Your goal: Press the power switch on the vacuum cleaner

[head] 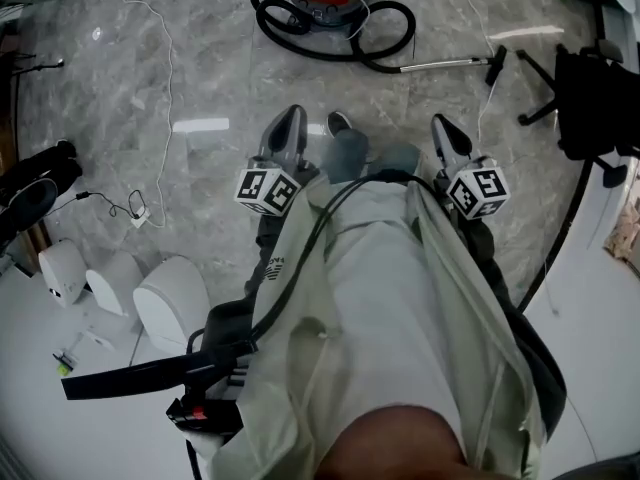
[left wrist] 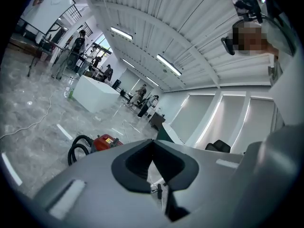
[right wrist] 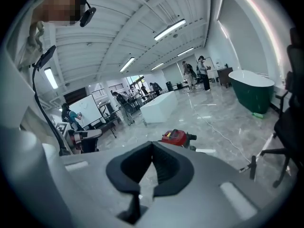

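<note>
1. The left gripper (left wrist: 152,142) fills the bottom half, jaws closed tip to tip with nothing between them.
2. Just past it, the red vacuum cleaner (left wrist: 107,142) sits on the grey marble floor (left wrist: 33,141), its black hose (left wrist: 77,151) coiled at its left.
3. Further back there's a white counter (left wrist: 95,96), with people (left wrist: 76,46) standing around.
4. Strip lights (left wrist: 168,64) run along the ceiling.

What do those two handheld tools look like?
The left gripper and right gripper are grey, tapering bodies with black-padded jaws. Each carries a white cube printed with black square markers. The person wears a pale jacket, crossed by a black cable.
</note>
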`<state>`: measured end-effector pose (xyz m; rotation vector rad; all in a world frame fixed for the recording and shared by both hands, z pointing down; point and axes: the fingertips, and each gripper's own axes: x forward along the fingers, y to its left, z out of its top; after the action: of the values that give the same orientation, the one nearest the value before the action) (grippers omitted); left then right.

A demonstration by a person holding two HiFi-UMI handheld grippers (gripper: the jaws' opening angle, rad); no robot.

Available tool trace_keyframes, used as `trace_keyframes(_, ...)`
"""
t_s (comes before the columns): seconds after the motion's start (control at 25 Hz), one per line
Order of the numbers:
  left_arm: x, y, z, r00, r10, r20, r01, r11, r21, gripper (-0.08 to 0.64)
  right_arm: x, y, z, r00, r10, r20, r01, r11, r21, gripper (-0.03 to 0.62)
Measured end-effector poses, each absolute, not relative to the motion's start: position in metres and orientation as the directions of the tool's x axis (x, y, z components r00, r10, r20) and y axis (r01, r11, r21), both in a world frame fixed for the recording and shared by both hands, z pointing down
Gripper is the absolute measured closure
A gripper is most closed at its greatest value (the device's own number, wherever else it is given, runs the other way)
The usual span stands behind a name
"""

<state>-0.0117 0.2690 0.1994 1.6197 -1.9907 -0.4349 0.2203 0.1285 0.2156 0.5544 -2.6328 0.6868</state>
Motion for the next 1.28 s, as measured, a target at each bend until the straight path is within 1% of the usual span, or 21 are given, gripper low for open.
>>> trace_keyframes(0.12,-0.044,0.269,0.202,-0.157,-0.966,0.205,-0.784,0.248,0.569,0.557,0.19,0.123,0.213,-0.849,-0.281,0.447,-0.463,0.804,-0.374,0.591)
trace_keyframes(0.36,-0.057,0.268,0.214,-0.184,-0.957,0.226,-0.758,0.284,0.588,0.557,0.152,0.106,0.211,-0.859,-0.241,0.452,-0.417,0.842,-0.343,0.591)
trace_keyframes(0.56,-0.08,0.252,0.212,-0.215,-0.946,0.244,-0.787,0.316,0.53,0.557,0.098,0.081,0.22,-0.887,-0.179,0.426,-0.349,0.864,-0.362,0.591)
trace_keyframes(0.68,-0.111,0.237,0.206,-0.253,-0.935,0.25,-0.794,0.348,0.498,0.557,0.057,0.056,0.225,-0.906,-0.14,0.4,-0.305,0.87,-0.387,0.591)
trace_keyframes(0.84,-0.157,0.203,0.188,-0.294,-0.924,0.243,-0.808,0.376,0.453,0.557,0.009,0.009,0.221,-0.927,-0.123,0.355,-0.276,0.864,-0.422,0.591)
trace_keyframes(0.96,-0.179,0.177,0.178,-0.318,-0.92,0.231,-0.815,0.389,0.43,0.557,-0.02,-0.018,0.221,-0.934,-0.098,0.343,-0.244,0.876,-0.416,0.591)
trace_keyframes(1.12,-0.184,0.157,0.195,-0.279,-0.922,0.269,-0.818,0.375,0.435,0.557,-0.035,-0.036,0.22,-0.934,-0.096,0.344,-0.239,0.884,-0.402,0.591)
trace_keyframes(1.28,-0.193,0.133,0.2,-0.213,-0.938,0.274,-0.832,0.321,0.453,0.557,-0.031,-0.045,0.227,-0.914,-0.14,0.381,-0.302,0.862,-0.407,0.591)
